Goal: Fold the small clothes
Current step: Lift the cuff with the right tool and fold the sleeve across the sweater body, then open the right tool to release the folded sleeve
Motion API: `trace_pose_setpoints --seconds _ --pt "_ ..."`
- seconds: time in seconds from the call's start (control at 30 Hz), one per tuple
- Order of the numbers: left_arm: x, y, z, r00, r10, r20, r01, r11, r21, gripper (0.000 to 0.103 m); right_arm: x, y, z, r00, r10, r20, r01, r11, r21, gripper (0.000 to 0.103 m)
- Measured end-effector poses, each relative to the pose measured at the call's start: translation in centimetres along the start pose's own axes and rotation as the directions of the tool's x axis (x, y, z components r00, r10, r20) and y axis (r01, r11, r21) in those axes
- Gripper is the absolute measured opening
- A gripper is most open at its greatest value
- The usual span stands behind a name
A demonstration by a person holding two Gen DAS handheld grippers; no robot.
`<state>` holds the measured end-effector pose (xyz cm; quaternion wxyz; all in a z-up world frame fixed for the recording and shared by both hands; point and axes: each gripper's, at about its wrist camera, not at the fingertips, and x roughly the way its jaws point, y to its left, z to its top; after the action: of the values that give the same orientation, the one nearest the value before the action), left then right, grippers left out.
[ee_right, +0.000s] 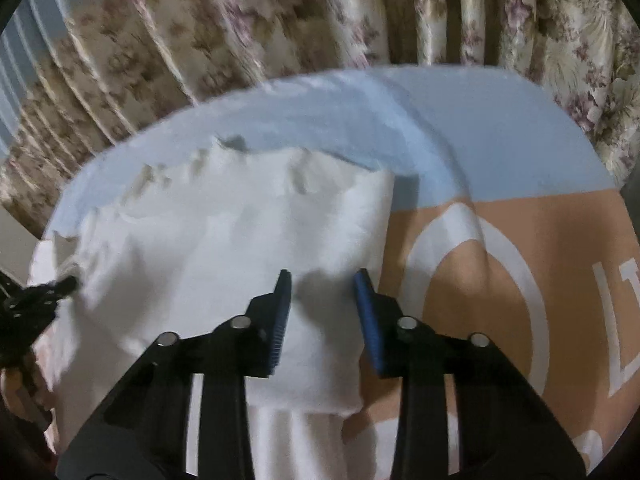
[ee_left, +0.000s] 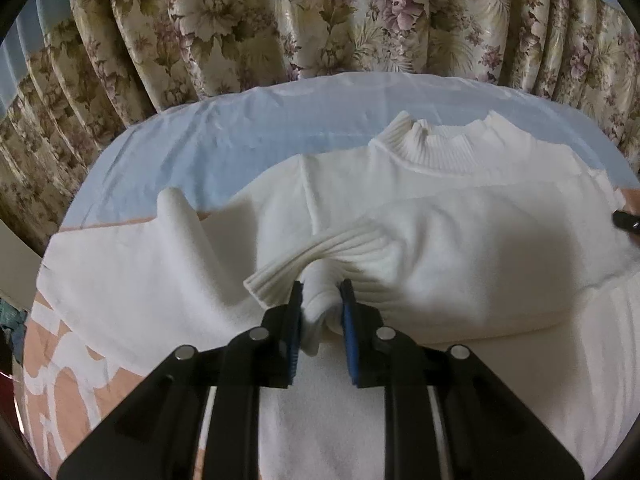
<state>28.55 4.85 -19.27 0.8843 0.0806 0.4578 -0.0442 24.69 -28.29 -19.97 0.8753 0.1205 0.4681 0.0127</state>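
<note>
A white knit sweater point(ee_left: 420, 208) lies on the bed, its ribbed collar point(ee_left: 436, 148) at the far side. One sleeve is folded across the body, its ribbed cuff point(ee_left: 320, 248) near my left gripper point(ee_left: 322, 292), which is shut on a bunch of the sweater's fabric just below the cuff. The other sleeve point(ee_left: 132, 256) stretches out to the left. In the right wrist view my right gripper point(ee_right: 324, 280) is open and empty, hovering over the sweater's right part point(ee_right: 240, 240). The left gripper's tip point(ee_right: 60, 286) shows at the left edge there.
The bed sheet is light blue point(ee_left: 200, 128) at the far side and peach with white shapes point(ee_right: 560, 260) nearer. Floral curtains point(ee_left: 320, 12) hang close behind the bed. The right gripper's tip point(ee_left: 626, 220) shows at the right edge of the left wrist view.
</note>
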Motion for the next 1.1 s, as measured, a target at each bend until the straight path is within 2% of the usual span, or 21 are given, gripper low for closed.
trace_pose_setpoints --seconds 0.07,0.1,0.13,0.23,0.33,0.37,0.43,0.5,0.6,0.7,0.8,0.87,1.0,1.03,1.1 --pt "0.0 0.3 0.0 1.000 -0.015 -0.002 0.015 1.000 -0.009 0.020 0.0 -0.1 0.2 1.000 -0.004 0.011 0.004 1.000 -0.004 0.021" --pt "-0.1 0.3 0.0 1.000 -0.020 -0.003 0.020 1.000 -0.011 0.020 0.0 0.1 0.4 1.000 -0.022 0.018 0.023 1.000 -0.020 0.005" --pt "-0.2 0.5 0.0 1.000 -0.021 -0.004 0.021 1.000 -0.010 0.022 -0.1 0.3 0.5 0.999 -0.033 0.029 0.034 0.999 -0.041 0.005" --pt "-0.7 1.4 0.4 1.000 0.015 0.011 -0.014 1.000 -0.018 0.041 -0.3 0.5 0.7 0.996 -0.069 0.054 0.073 0.995 -0.066 0.005" --pt "-1.7 2.5 0.8 0.998 0.053 0.034 -0.052 0.998 -0.028 0.046 -0.2 0.5 0.5 0.994 -0.091 0.053 0.095 0.992 -0.083 0.005" --pt "-2.0 2.7 0.9 0.996 0.076 0.041 -0.075 0.997 -0.024 0.054 -0.2 0.5 0.6 0.995 -0.090 0.048 0.094 0.992 -0.085 0.006" --pt "-3.0 3.3 1.2 0.991 0.119 0.065 -0.119 0.993 -0.016 0.061 -0.8 0.7 0.5 0.996 -0.071 0.055 0.076 0.994 -0.084 0.011" --pt "-3.9 3.5 1.5 0.989 0.122 0.084 -0.121 0.993 -0.019 0.062 -1.9 1.3 0.5 0.995 -0.053 0.088 0.060 0.994 -0.086 0.011" --pt "-4.4 2.2 2.0 0.996 0.033 0.087 -0.033 0.999 -0.002 0.064 -3.2 3.2 0.6 0.993 -0.007 0.117 0.021 0.993 -0.118 0.014" --pt "-3.2 -0.9 2.4 0.996 -0.061 0.057 0.059 0.997 0.046 0.065 -2.3 6.3 0.1 0.996 0.025 0.082 -0.008 0.979 -0.202 0.016" --pt "-0.6 -3.4 2.1 0.995 -0.099 0.000 0.098 0.992 0.080 0.065 -0.6 8.8 -1.0 0.999 0.036 0.034 -0.025 0.959 -0.284 0.016" --pt "1.0 -3.8 1.7 0.994 -0.095 -0.045 0.099 0.991 0.086 0.066 0.4 9.6 -1.7 1.000 0.013 0.008 -0.010 0.944 -0.328 0.016" --pt "0.5 -1.2 0.9 0.996 -0.082 -0.042 0.084 0.995 0.057 0.066 0.2 7.9 -3.0 1.000 -0.021 0.011 0.023 0.940 -0.339 0.017" --pt "0.3 -0.7 0.7 0.997 -0.063 -0.038 0.065 0.996 0.059 0.066 -0.1 6.8 -3.1 0.999 -0.036 0.018 0.039 0.945 -0.326 0.017" --pt "0.1 0.6 0.2 0.999 0.022 -0.030 -0.020 0.998 0.062 0.072 -0.5 5.5 -3.4 0.997 -0.066 0.031 0.072 0.947 -0.313 0.017"
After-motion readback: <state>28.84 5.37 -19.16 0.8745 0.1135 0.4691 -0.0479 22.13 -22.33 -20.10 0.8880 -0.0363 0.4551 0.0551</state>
